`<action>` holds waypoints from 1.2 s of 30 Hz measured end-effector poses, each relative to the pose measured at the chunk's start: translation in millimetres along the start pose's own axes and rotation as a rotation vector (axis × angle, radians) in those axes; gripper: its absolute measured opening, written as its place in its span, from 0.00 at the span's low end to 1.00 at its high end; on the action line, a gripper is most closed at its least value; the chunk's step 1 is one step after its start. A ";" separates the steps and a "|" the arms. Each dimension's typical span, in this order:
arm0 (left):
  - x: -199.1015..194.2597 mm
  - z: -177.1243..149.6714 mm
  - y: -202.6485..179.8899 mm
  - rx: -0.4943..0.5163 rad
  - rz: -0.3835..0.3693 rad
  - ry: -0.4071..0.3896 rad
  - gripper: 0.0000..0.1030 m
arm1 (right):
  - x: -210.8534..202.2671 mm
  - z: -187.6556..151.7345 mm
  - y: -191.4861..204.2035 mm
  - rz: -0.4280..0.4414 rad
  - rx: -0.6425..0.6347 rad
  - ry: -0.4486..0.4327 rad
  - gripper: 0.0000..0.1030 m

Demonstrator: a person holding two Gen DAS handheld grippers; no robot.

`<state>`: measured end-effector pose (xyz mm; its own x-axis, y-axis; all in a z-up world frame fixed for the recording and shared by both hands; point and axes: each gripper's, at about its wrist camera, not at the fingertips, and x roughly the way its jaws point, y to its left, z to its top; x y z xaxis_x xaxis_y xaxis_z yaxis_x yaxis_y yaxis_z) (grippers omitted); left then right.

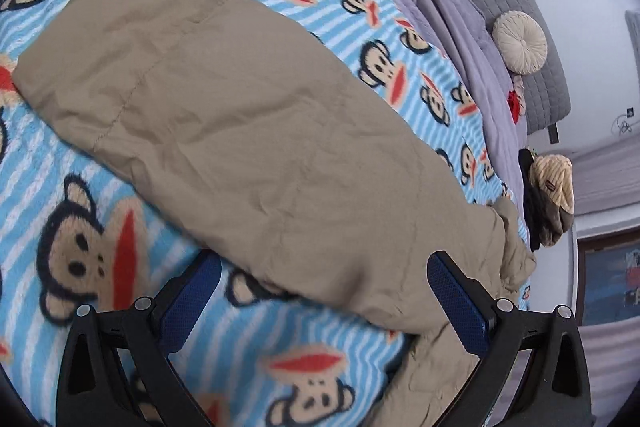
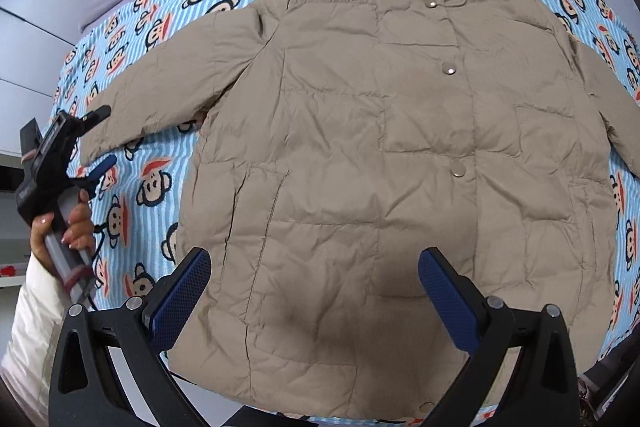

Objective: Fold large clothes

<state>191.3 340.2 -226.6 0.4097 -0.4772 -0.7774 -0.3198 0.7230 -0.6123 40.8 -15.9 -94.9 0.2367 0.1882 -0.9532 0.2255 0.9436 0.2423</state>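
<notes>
Tan puffer jacket (image 2: 380, 147) lies flat, front up and snapped shut, on the monkey-print blanket (image 2: 132, 39), collar at the far side. Right gripper (image 2: 314, 281) hangs over the hem, jaws spread wide, holding nothing. Left gripper (image 1: 324, 287) is also spread and empty, at the cuff end of one sleeve (image 1: 224, 115); a hand (image 2: 70, 223) grips its handle.

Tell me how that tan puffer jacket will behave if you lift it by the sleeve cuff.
The puffer jacket will likely sag and trail: its quilted shell lies limp and creased on the monkey-print blanket. It is probably light for its bulk, since the panels look puffy. The sleeve may slip, as its fabric looks smooth. The left gripper is open at the cuff.
</notes>
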 end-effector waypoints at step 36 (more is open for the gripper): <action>-66.9 -37.3 -227.2 0.682 -0.112 -0.242 0.07 | 141.1 149.1 67.7 0.263 -0.017 -0.066 0.28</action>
<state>204.6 189.2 -40.9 0.6115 -0.4998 -0.6135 0.3056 0.8643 -0.3995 230.3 33.9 -186.0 0.3464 0.4098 -0.8438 0.1322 0.8692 0.4765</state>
